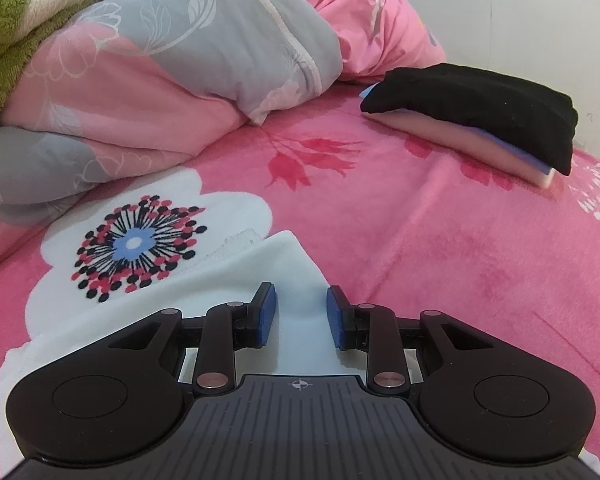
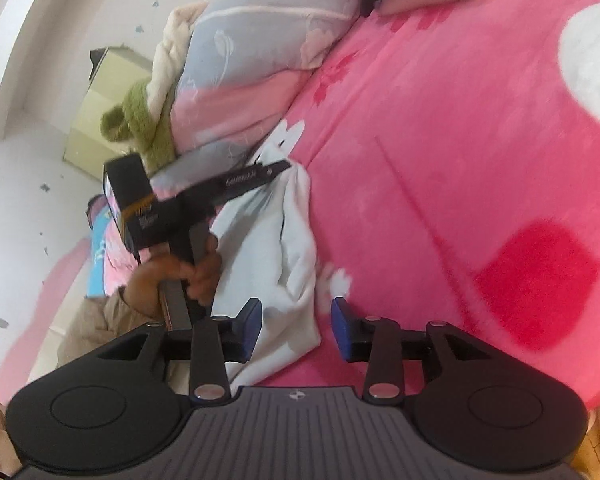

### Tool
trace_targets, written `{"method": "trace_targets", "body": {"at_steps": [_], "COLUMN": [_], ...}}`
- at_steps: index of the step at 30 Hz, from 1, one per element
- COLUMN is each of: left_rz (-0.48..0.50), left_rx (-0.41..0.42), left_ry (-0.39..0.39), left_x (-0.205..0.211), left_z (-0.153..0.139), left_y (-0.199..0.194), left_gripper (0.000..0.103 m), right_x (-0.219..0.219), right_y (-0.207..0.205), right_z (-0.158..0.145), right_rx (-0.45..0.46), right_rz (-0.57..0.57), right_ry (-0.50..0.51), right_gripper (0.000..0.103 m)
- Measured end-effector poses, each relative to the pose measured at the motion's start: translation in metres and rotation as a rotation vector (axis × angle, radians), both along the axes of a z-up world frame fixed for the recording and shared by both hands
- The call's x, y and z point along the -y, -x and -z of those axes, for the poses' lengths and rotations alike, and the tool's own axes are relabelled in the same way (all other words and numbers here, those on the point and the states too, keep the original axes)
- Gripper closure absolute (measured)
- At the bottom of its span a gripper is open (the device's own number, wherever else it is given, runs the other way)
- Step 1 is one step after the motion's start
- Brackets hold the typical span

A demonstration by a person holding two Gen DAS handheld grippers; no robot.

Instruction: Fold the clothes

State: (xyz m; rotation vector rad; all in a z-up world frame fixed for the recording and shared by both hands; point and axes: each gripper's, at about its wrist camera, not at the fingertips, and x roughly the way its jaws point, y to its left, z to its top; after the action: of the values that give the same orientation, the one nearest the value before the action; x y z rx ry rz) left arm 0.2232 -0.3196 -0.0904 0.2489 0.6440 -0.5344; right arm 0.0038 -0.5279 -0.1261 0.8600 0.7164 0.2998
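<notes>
In the left wrist view we see the left gripper [image 1: 301, 316] low over the white garment [image 1: 260, 276], which lies on the pink bedspread [image 1: 420, 240] at the near left, beside a printed flower. A ridge of the white cloth runs between the blue pads [image 1: 269, 314], yet we cannot tell whether they pinch it. Far right lies a folded stack [image 1: 480, 116] with a black piece on top; far left, a grey and pink quilt [image 1: 160, 60]. In the right wrist view the right gripper [image 2: 296, 330] has its jaws parted, an edge of the white garment [image 2: 284, 248] just by its left pad, untouched. Beyond, a hand [image 2: 180, 276] holds the other gripper's handle on the cloth.
</notes>
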Motion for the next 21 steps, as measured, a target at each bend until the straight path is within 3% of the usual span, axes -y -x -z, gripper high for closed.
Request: {"method": "trace_targets", "body": {"at_steps": [7, 11, 15, 17, 19, 20, 21], "left_rz": [0.006, 0.007, 0.006, 0.007, 0.007, 0.007, 0.008], "left_rx": [-0.008, -0.011, -0.015, -0.016, -0.018, -0.019, -0.020], "left_ry": [0.020, 0.032, 0.044, 0.047, 0.050, 0.051, 0.053], "left_x": [-0.003, -0.004, -0.006, -0.006, -0.006, -0.007, -0.007], "left_z": [0.001, 0.002, 0.002, 0.002, 0.002, 0.002, 0.002], "left_y": [-0.002, -0.003, -0.004, -0.004, -0.005, -0.005, -0.005], "left_gripper": [0.075, 0.075, 0.075, 0.075, 0.075, 0.075, 0.075], "right_x": [-0.010, 0.013, 0.025, 0.019, 0.011, 0.008, 0.005], "right_y": [0.002, 0.001, -0.008, -0.014, -0.019, -0.021, -0.021], "right_z": [-0.011, -0.004, 0.002, -0.001, -0.003, -0.004, -0.005], "right_rx": [0.058, 0.015, -0.060, -0.068, -0.068, -0.066, -0.059], "right_rz": [0.013, 0.058, 0.096, 0.074, 0.050, 0.034, 0.023], "right_ry": [0.077, -0.043, -0.072, -0.030, 0.007, 0.020, 0.037], "right_gripper": [0.069, 0.069, 0.073, 0.073, 0.080, 0.098, 0.101]}}
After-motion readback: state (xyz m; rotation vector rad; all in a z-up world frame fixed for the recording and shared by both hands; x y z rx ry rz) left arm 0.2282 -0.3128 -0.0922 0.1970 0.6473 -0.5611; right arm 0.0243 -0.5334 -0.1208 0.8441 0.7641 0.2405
